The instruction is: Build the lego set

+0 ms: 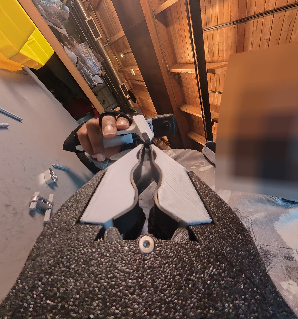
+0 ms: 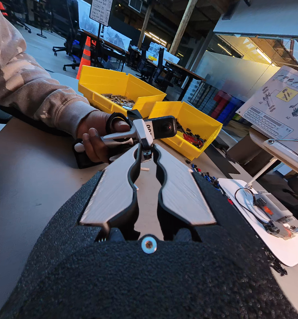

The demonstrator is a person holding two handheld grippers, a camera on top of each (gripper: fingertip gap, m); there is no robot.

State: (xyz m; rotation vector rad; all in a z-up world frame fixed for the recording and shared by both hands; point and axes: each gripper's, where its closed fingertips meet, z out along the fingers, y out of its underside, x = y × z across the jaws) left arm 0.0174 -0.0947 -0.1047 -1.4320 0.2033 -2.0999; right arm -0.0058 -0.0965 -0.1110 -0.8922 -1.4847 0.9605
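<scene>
On the pale grey table (image 1: 15, 155), thin grey ribbed rods (image 1: 6, 113) and small silvery metal connectors (image 1: 41, 203) lay at the left, well apart from the left gripper (image 1: 146, 146). Its white fingers were drawn nearly together on a small grey-and-black piece (image 2: 146, 153), which was held in the air above the table. The right gripper (image 2: 146, 148) met it tip to tip with fingers narrowly apart either side of that piece, but whether they pressed it I could not tell; two yellow plastic bins (image 2: 179, 145) stood beyond.
</scene>
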